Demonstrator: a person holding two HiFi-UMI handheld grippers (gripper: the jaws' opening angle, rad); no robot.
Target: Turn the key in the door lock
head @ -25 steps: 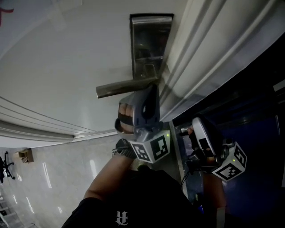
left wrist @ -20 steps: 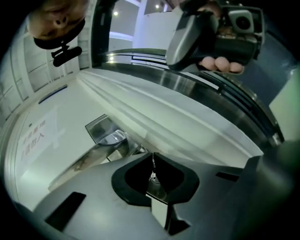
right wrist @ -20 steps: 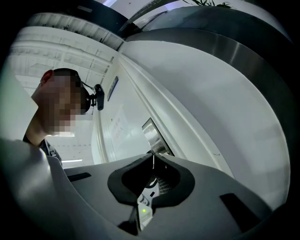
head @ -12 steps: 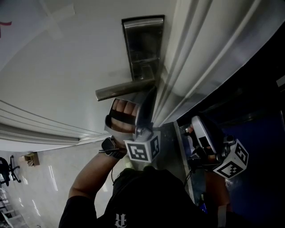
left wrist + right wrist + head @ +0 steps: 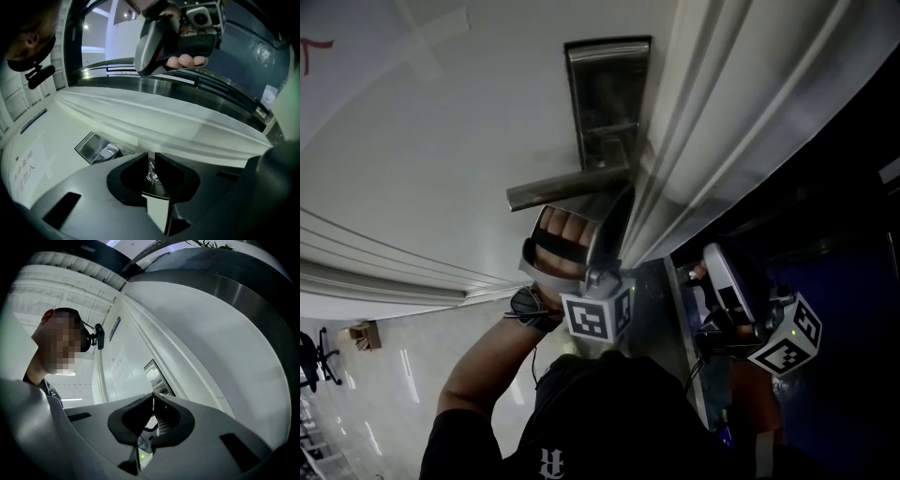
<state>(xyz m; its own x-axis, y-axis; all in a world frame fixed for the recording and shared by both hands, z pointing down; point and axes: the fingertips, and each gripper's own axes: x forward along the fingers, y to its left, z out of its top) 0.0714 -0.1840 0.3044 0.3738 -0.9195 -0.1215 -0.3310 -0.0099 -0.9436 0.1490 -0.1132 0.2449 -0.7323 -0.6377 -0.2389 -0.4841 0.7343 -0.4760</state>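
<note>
Head view: white door (image 5: 441,141), lever handle (image 5: 567,187) sticking out leftward from the lock plate (image 5: 605,98). The left gripper (image 5: 619,202) is raised just under the handle, nose against the plate.

Left gripper view: jaws drawn in to a narrow slit, pinching the key (image 5: 151,168). The key sits in the lock cylinder (image 5: 152,177).

Right gripper (image 5: 153,398), lower right and well apart from the lock: tips pressed together, nothing between them, idle.

Risks, as judged:
- The grip is on a thin sliver at the very tips, so a stiff lock could let the jaws slip round the key.
- An off-axis twist could bind or bend the key.
- The handle is close above and may block the gripper's roll.
</note>
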